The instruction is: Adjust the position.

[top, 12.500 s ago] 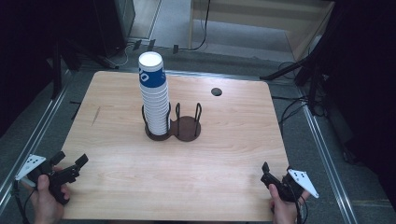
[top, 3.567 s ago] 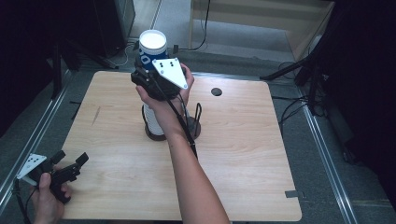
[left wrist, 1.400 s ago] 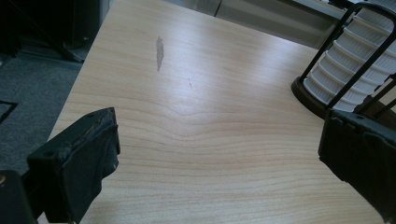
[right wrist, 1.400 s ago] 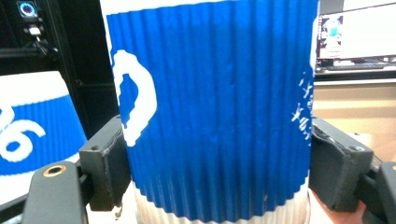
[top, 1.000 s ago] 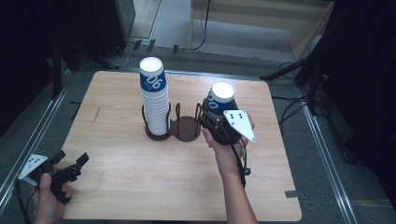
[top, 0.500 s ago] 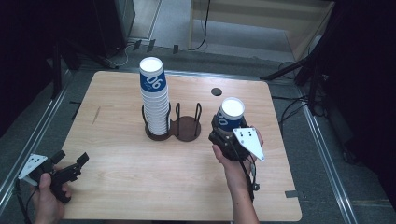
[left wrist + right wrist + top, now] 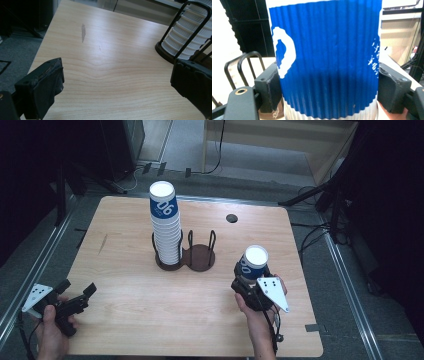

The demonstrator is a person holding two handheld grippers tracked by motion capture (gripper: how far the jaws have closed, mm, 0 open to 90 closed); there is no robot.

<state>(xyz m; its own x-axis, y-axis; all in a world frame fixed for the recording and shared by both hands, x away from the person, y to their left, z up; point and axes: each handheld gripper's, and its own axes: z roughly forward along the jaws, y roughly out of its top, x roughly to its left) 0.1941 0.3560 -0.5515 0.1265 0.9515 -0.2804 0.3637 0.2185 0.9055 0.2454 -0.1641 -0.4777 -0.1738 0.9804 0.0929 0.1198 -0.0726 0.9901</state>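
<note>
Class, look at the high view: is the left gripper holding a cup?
No: the left gripper rests open near the table's corner, jaws empty.

We are viewing a blue-and-white ribbed paper cup (image 7: 253, 263), turned upside down with its white base facing up, standing upright above the right front part of the table. Its corrugated blue sleeve is showing white print, and a white ribbed band is running below the blue.
</note>
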